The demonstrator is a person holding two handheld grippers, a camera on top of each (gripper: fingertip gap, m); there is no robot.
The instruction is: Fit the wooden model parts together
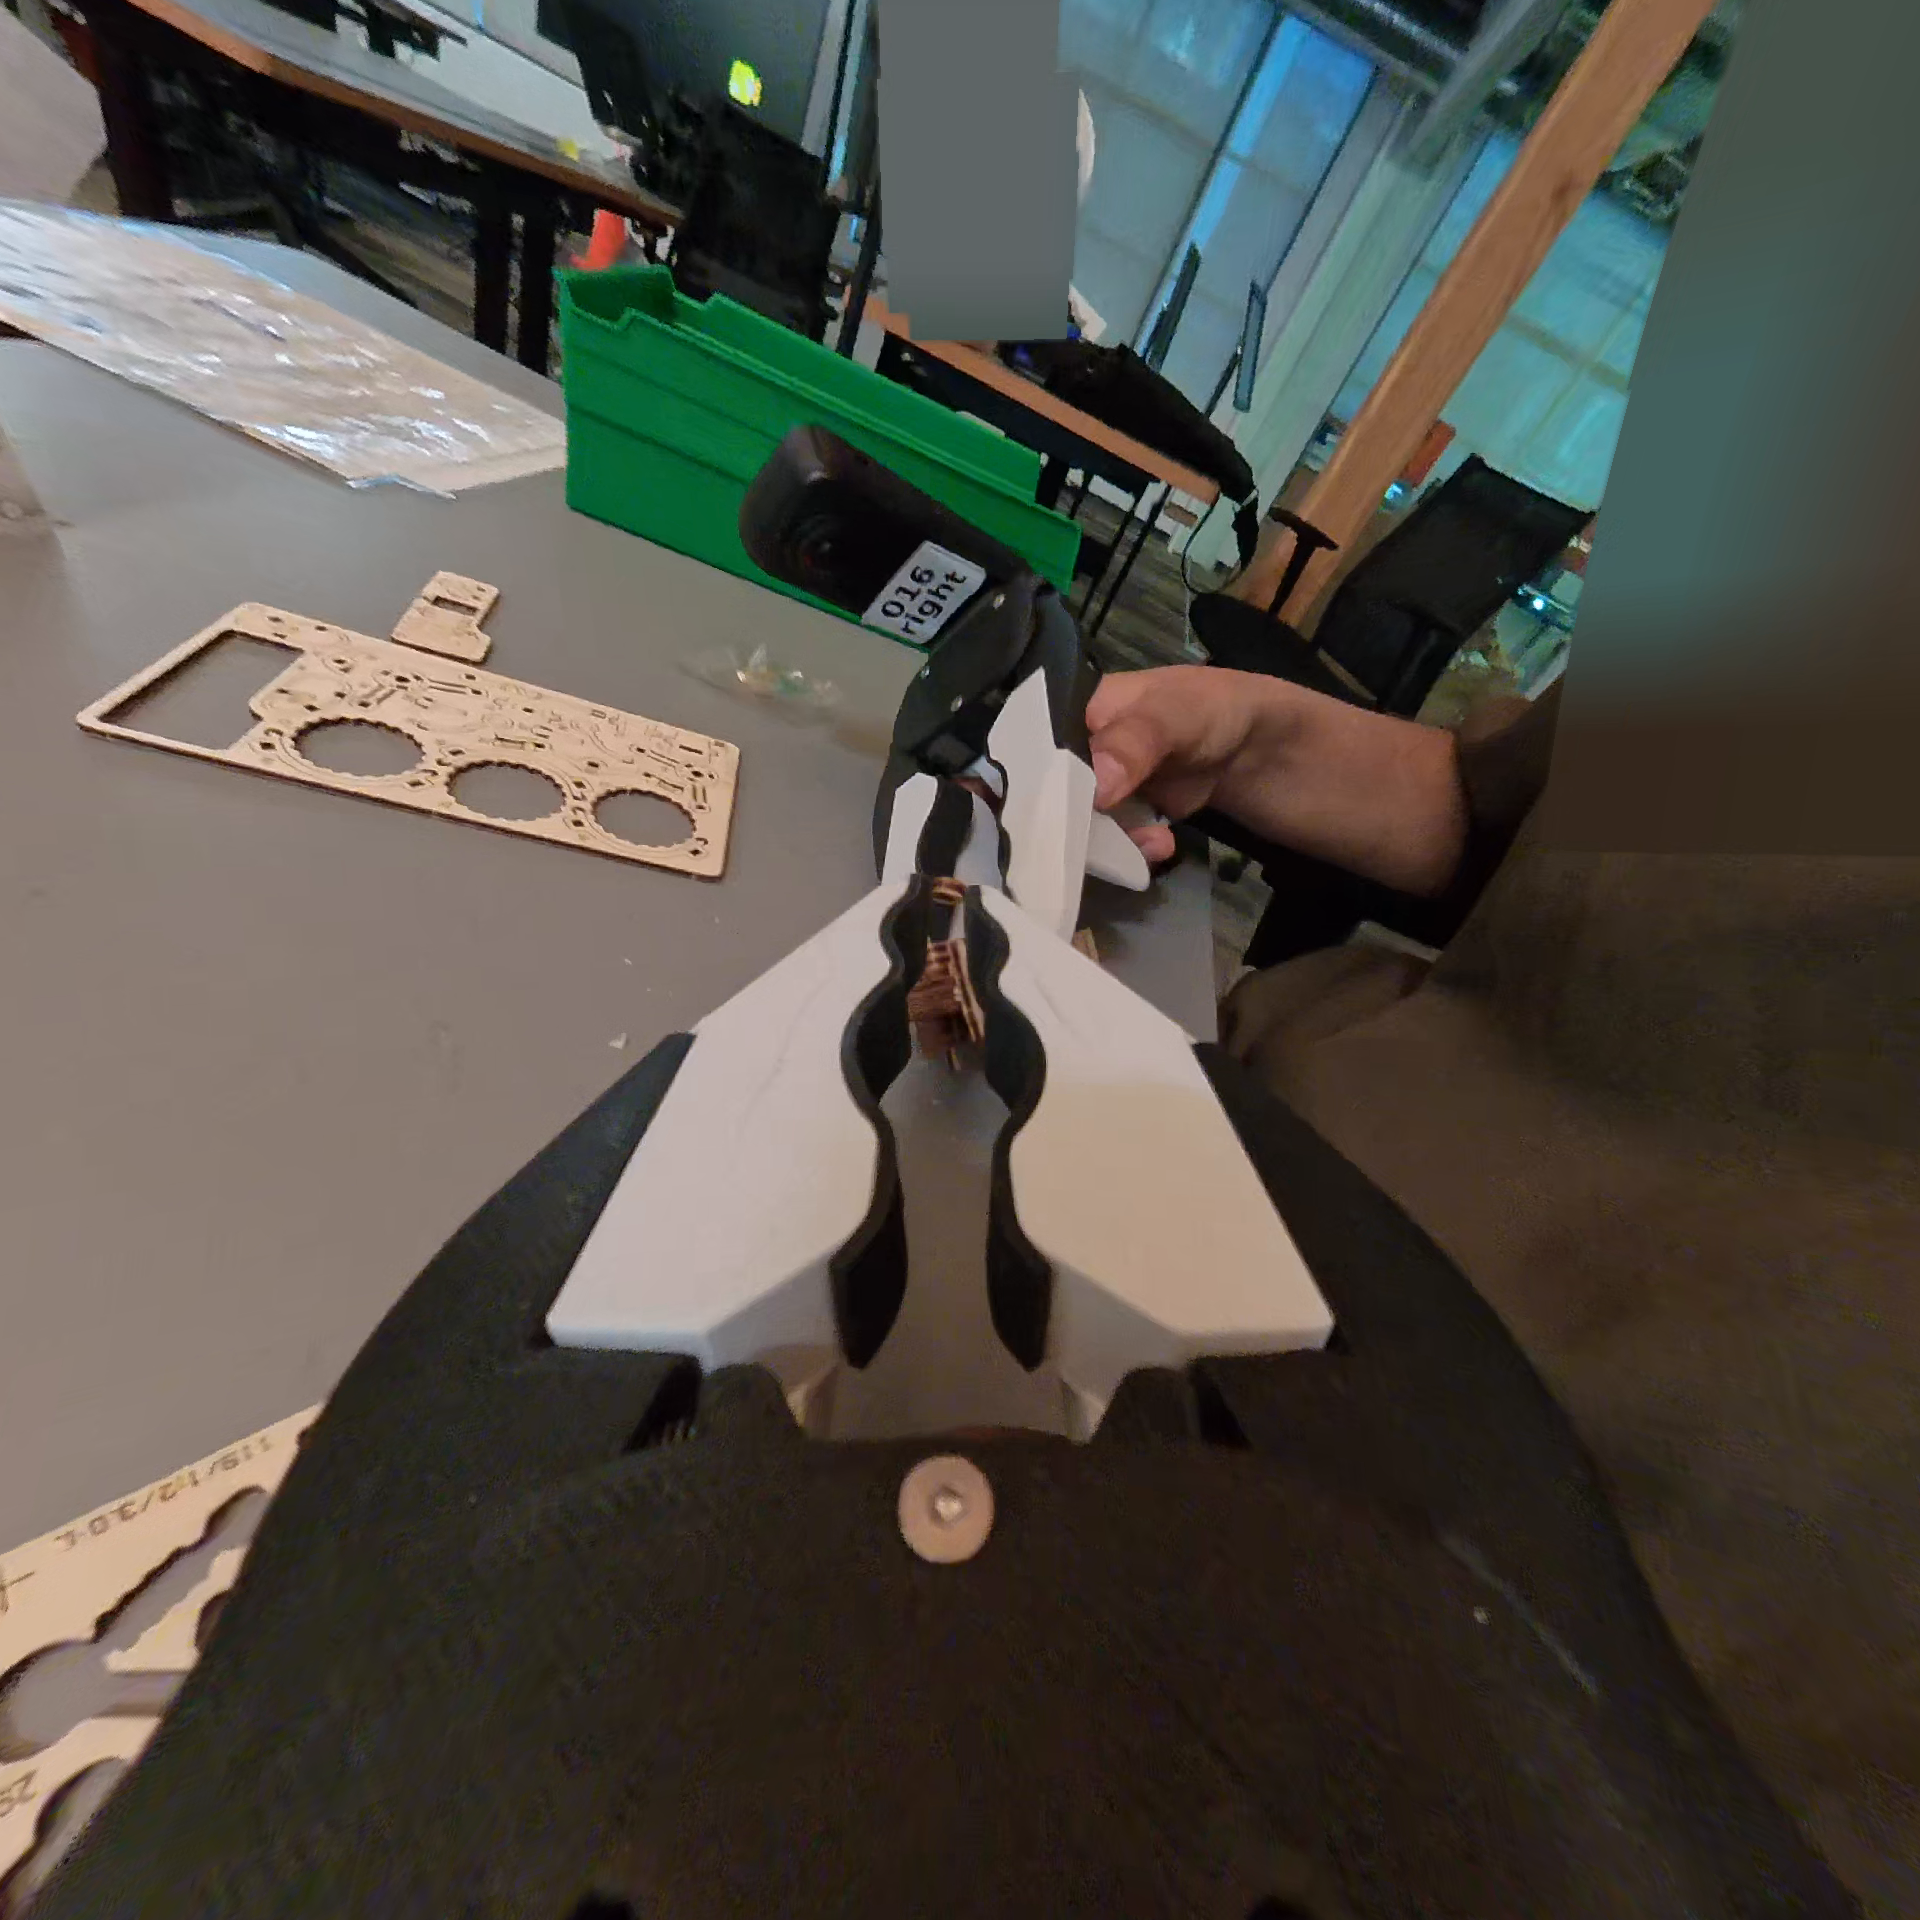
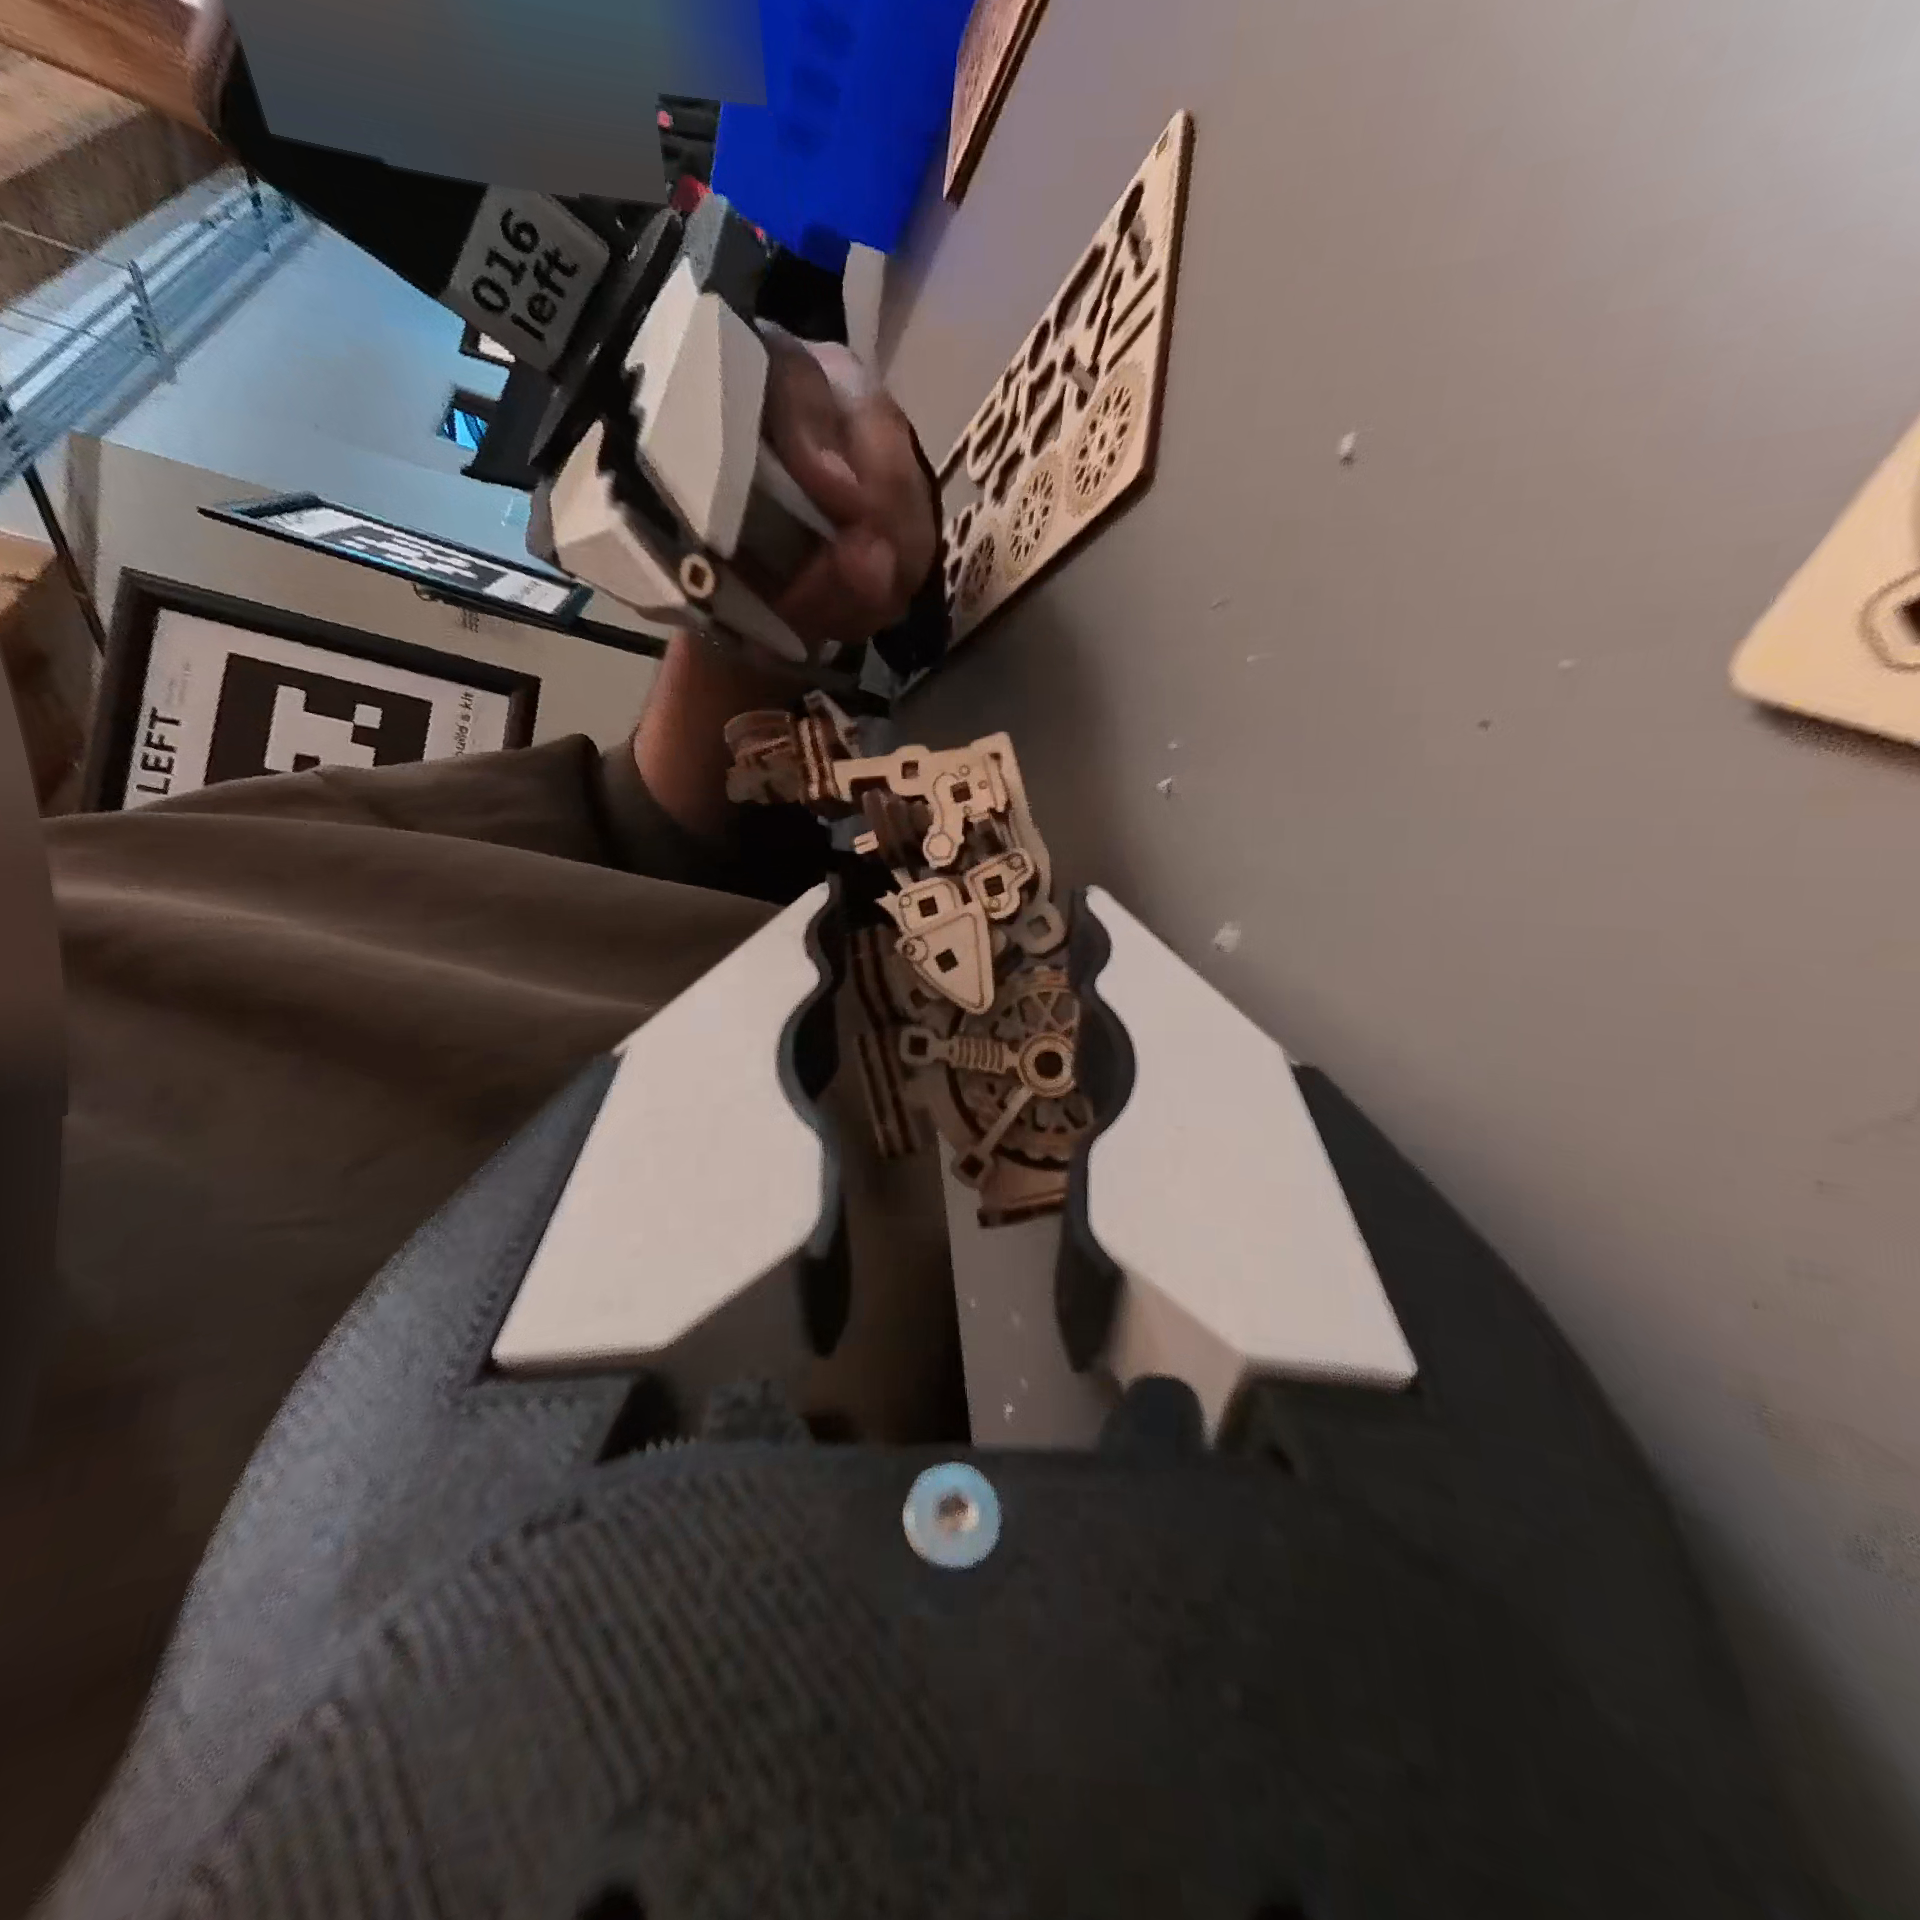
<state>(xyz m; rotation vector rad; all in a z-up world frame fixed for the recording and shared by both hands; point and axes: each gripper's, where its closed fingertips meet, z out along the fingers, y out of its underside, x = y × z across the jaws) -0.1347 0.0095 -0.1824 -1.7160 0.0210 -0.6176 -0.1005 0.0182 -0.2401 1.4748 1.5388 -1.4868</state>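
Observation:
My right gripper (image 2: 951, 909) is shut on a wooden model (image 2: 982, 1029) of layered laser-cut gears and plates, held above the grey table (image 2: 1507, 935). The model's far end (image 2: 790, 764) reaches toward my left gripper (image 2: 743, 623), which a hand holds. In the left wrist view, my left gripper (image 1: 945, 904) is shut on a small stacked wooden part (image 1: 945, 997), seen edge-on between its black pads. The right gripper (image 1: 956, 831) faces it tip to tip, almost touching. Where the two wooden pieces meet is hidden.
A punched-out wooden sheet (image 1: 416, 727) and a small loose piece (image 1: 447, 618) lie on the table to the left. A green bin (image 1: 675, 436) and a foil sheet (image 1: 239, 343) sit behind. Other wooden sheets lie nearby (image 1: 104, 1621) (image 2: 1091, 395) (image 2: 1849, 623). The left gripper's tips are roughly 7 cm from the right gripper's.

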